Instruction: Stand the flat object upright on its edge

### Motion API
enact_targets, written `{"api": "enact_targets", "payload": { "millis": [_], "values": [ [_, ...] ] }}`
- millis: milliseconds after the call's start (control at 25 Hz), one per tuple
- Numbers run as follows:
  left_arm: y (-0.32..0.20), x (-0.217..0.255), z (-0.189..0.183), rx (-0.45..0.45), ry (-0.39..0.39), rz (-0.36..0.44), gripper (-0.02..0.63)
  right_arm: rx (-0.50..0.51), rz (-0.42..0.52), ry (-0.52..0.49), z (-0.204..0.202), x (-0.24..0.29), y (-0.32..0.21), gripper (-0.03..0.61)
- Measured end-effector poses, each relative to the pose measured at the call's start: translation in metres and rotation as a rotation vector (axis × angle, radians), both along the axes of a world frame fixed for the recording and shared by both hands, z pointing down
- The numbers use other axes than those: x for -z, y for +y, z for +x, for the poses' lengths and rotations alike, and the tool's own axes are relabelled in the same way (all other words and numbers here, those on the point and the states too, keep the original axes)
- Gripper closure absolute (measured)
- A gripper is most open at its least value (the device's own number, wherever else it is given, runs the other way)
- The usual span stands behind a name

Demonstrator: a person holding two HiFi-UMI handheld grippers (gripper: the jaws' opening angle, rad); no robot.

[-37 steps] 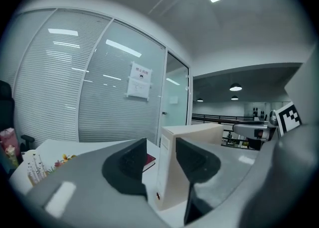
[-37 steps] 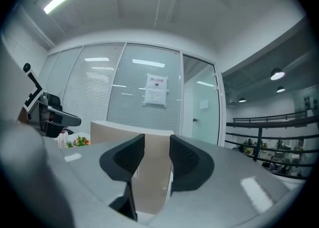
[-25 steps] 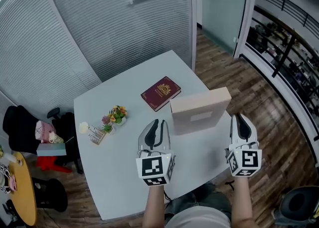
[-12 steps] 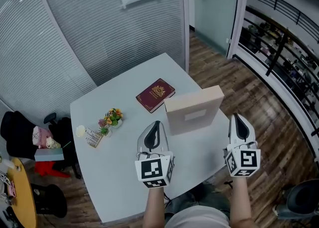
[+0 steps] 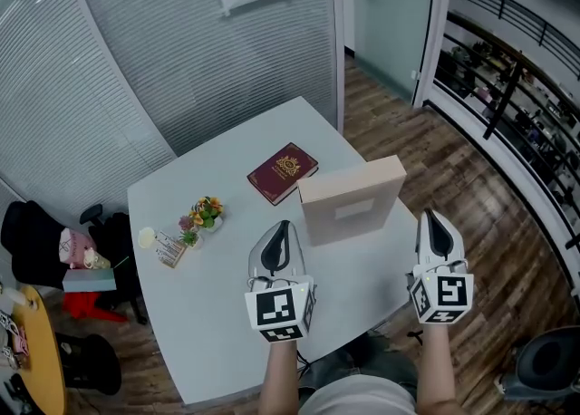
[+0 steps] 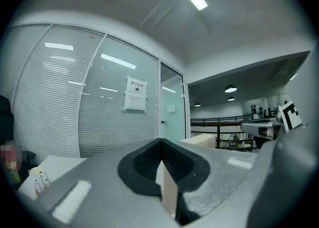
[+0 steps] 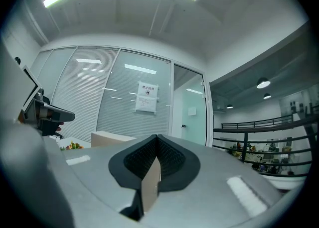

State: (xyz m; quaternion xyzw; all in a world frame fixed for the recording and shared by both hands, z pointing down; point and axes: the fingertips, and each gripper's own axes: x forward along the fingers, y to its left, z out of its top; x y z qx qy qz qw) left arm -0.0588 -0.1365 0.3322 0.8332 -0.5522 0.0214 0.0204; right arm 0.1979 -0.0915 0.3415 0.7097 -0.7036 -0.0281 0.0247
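**Change noted.** Over the last second almost nothing in the scene moves. The whole view sits slightly differently than a second ago, which reads as a shift of the head camera, and over the last half second it is steady. The flat object (image 5: 352, 200), a pale beige slab, stands upright on its long edge on the counter (image 5: 208, 313) throughout, with nothing touching it. Neither gripper closes the gap to it.

**Bearing on the task.** In my judgement the standing step is done. The object balances unaided, right of centre on the counter, just near of the red book (image 5: 283, 171). The stillness suggests it is stable rather than settling.

**Pose.** The left gripper (image 5: 282, 226) hovers near and left of the object, clear of it, pointing away from the person. Its jaws are closed together with nothing between them, as the left gripper view (image 6: 160, 145) confirms, with the object's top edge (image 6: 199, 139) showing beyond. The right gripper (image 5: 433, 214) is held to the right of the object, about at the counter's right edge and also apart from it. Its jaws (image 7: 157, 140) are likewise pressed together and empty, and the object (image 7: 112, 139) lies off to their left. Both forearms enter from the near edge, with the marker cubes facing up.

**Other items.** A small bunch of flowers (image 5: 204, 214) lies well to the left, undisturbed.
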Motion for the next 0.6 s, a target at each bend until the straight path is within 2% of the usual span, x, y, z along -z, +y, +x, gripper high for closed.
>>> {"api": "enact_targets", "payload": {
  "millis": [600],
  "values": [
    [-0.0009,0.0014,-0.0027,0.026,0.023,-0.006,0.614,-0.012,0.000,-0.008,0.0074,0.0006,0.0000,0.551]
  ]
}}
